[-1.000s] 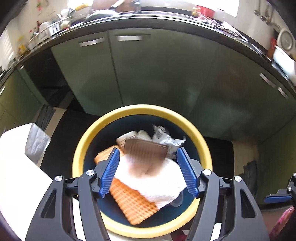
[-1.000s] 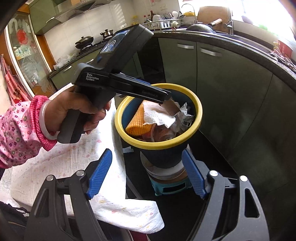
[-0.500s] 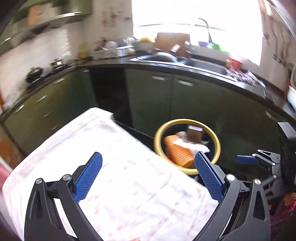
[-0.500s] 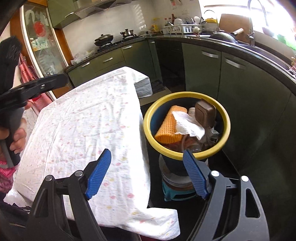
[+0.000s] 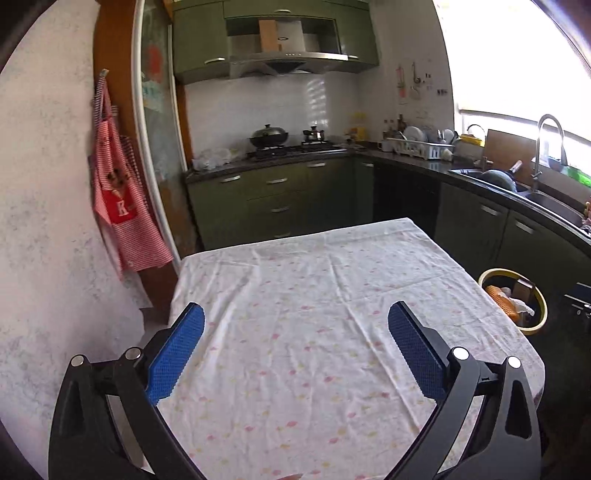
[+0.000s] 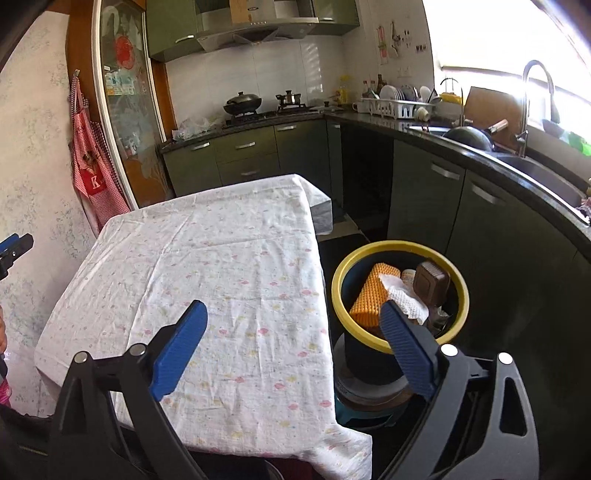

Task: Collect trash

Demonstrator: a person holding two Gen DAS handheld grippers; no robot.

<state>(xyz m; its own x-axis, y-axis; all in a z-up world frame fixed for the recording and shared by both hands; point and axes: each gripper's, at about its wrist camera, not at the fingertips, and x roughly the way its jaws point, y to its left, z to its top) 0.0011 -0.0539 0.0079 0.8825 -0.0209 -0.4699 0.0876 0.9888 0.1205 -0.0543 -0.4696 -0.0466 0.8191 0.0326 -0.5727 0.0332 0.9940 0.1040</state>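
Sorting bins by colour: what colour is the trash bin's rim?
Yellow rim on the trash bin; clearest in the right wrist view.

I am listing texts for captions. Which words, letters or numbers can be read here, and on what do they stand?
"K": white letter on the red patch of the striped apron hanging on the wall.
Range hood badge: too small to read.
Papers behind the glass door: blurred, unreadable.
Wall notes near the window: unreadable.
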